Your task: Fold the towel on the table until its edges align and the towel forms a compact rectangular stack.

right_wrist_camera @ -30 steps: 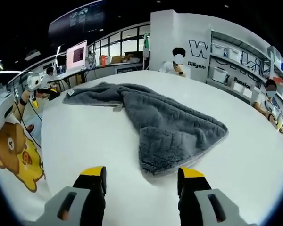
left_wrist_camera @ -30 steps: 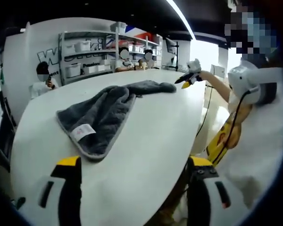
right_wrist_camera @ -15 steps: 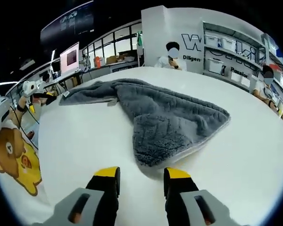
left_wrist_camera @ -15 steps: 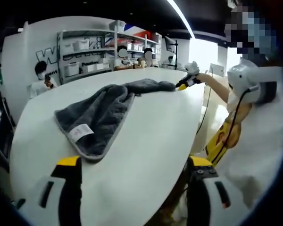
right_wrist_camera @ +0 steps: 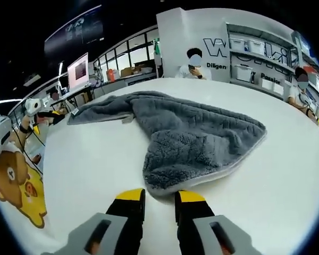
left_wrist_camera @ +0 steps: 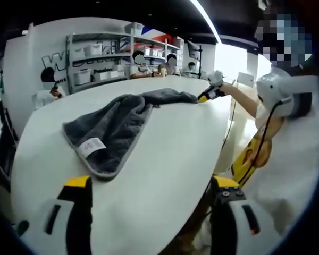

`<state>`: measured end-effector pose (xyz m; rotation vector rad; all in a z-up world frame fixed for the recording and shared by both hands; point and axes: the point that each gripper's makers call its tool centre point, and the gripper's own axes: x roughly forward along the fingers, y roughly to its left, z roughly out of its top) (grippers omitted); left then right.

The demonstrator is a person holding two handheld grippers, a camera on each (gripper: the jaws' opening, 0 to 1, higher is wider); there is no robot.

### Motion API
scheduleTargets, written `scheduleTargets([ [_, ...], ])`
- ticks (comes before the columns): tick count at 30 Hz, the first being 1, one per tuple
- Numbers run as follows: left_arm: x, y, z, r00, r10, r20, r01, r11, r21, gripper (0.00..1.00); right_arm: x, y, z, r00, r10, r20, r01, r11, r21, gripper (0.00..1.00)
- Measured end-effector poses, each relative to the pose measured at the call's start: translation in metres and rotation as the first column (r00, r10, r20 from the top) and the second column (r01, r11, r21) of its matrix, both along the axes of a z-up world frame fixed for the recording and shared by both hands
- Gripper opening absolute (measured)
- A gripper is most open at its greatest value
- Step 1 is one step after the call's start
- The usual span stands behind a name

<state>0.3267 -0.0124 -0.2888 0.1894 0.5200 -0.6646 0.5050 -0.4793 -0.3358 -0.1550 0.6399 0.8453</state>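
**Left gripper view: towel spread, our jaws wide apart**

Left gripper view, from left to right: we see shelves against the far wall with seated people beside them, then the grey towel lying crumpled on the white table, a white label showing at its near corner. Our left gripper hangs at the table's near edge with its yellow-tipped jaws spread wide and nothing between them. At the towel's far end our right gripper sits at the corner of the cloth. Further right stands the person in a white shirt.

Right gripper view, left to right: the left gripper shows small at the table edge, near the towel's far corner. A monitor stands behind it. The towel runs across the middle, bunched and partly doubled over. Our right gripper has its jaws drawn nearly together just at the towel's near corner; we cannot tell whether cloth is pinched between them.
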Motion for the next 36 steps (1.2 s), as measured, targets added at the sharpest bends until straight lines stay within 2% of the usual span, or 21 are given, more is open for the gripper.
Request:
scheduleTargets([
  [5,-0.001,0.002,0.000,1.000,0.003,0.001,-0.003,1.000,-0.004,0.97,0.005,0.004,0.003,1.000,-0.022,0.003,0.022,0.999,0.036,0.16],
  [11,-0.003,0.004,0.000,1.000,0.010,0.003,-0.010,1.000,-0.010,0.97,0.004,0.009,0.004,1.000,-0.015,0.004,0.015,0.999,0.044,0.04],
  [14,-0.003,0.004,-0.001,1.000,0.012,0.003,-0.012,1.000,-0.009,0.97,0.001,0.009,0.006,1.000,-0.013,-0.004,0.013,0.999,0.044,0.03],
  [17,-0.002,0.002,-0.001,1.000,0.012,0.005,-0.012,1.000,-0.010,0.97,-0.004,0.004,0.015,1.000,-0.017,0.008,0.017,0.999,0.045,0.03],
  [22,-0.001,-0.002,-0.002,1.000,0.002,0.004,-0.002,1.000,-0.009,0.97,-0.011,-0.004,0.038,0.998,-0.025,0.056,0.022,0.998,0.052,0.02],
  [27,0.002,-0.002,-0.002,1.000,-0.006,0.004,0.006,1.000,-0.012,0.96,-0.012,-0.013,0.071,0.989,-0.049,0.137,0.041,0.997,0.064,0.02],
  [36,0.002,-0.001,-0.001,1.000,-0.014,0.008,0.014,1.000,-0.013,0.96,-0.003,-0.035,0.119,0.967,-0.093,0.237,0.078,0.994,0.070,0.02],
])
